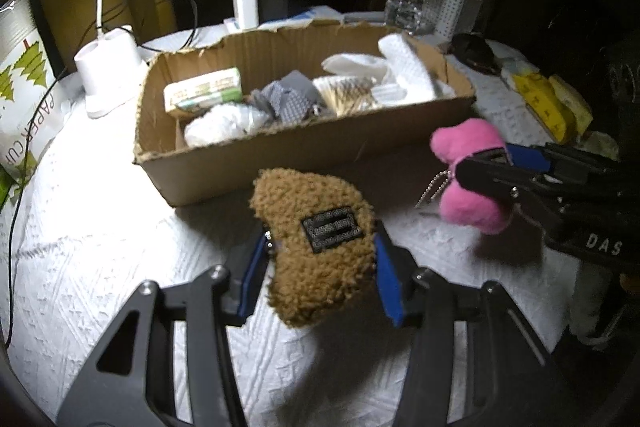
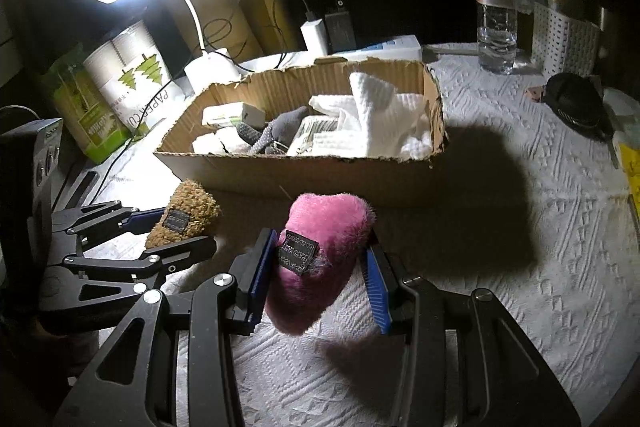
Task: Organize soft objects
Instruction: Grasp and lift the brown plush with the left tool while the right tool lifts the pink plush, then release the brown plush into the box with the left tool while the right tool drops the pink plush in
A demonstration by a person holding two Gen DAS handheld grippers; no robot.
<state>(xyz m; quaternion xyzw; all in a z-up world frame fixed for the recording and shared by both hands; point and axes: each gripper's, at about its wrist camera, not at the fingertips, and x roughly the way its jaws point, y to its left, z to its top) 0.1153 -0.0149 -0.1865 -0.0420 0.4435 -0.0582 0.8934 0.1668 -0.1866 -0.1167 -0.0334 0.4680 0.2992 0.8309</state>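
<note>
Both toys are lifted near the cardboard box, left claw clamped on the brown plush, right claw on the pink plush, needing carrying over its near wall.

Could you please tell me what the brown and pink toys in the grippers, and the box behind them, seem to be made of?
The brown plush toy looks like curly, sherpa-like fleece: nubby, matte loops, with a dark woven label. The pink plush toy looks like short, smooth faux fur, fuzzy at its edges, probably over soft stuffing. The cardboard box is plain brown corrugated card, with fluting showing along its torn rim.
</note>
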